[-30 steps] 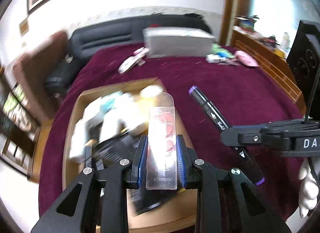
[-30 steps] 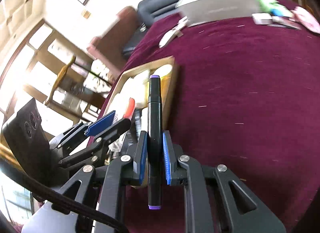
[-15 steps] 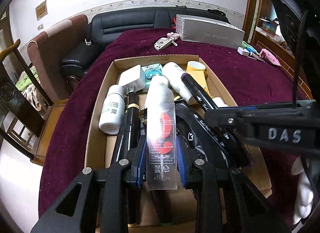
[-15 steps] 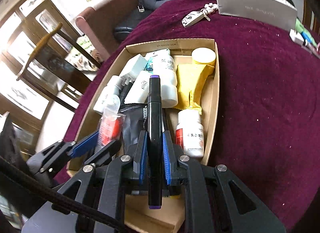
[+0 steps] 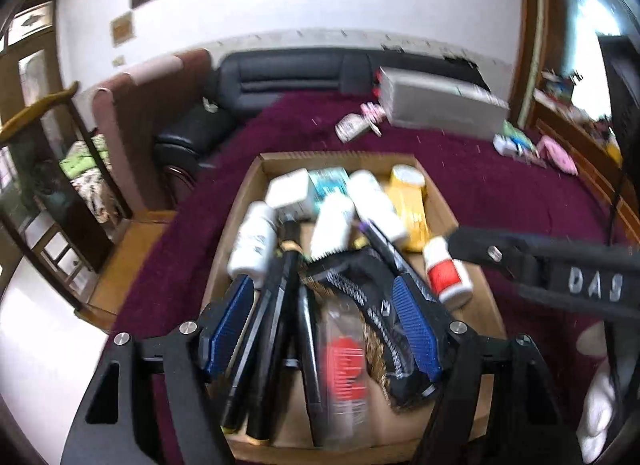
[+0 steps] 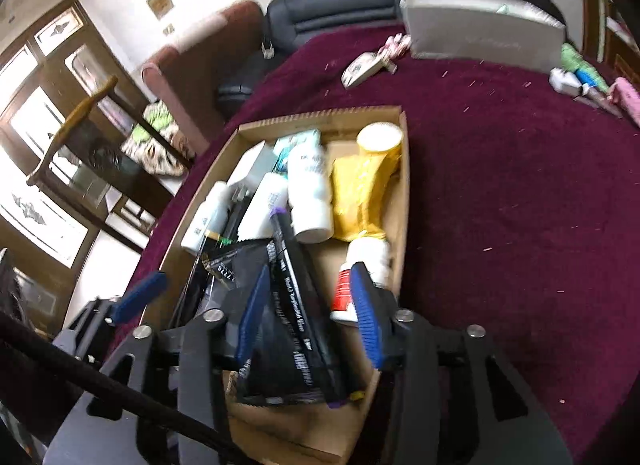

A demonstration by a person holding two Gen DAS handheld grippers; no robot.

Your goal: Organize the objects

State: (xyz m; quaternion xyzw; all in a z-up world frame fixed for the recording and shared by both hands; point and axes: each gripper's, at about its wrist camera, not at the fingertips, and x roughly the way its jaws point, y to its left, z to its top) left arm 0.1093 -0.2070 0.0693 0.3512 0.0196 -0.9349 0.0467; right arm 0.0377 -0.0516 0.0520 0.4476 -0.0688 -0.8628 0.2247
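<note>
Left wrist view: the left gripper (image 5: 324, 329) has just been opening, its jaws now apart, so the clear red-labelled packet (image 5: 346, 369) lies loose between them in the cardboard box (image 5: 240, 201). Black pens (image 5: 276, 329) and white bottles crowd alongside.

Right wrist view: the right gripper (image 6: 308, 313) has likewise just been spreading; the black marker (image 6: 298, 305) rests free atop a black pouch (image 6: 260, 277). A red-labelled bottle (image 6: 360, 273) sits just beside 1 finger.

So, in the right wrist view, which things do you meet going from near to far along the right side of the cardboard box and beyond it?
White bottle with red label → yellow pouch → yellow-capped jar → key fob on the maroon cloth → grey box → black sofa.
</note>
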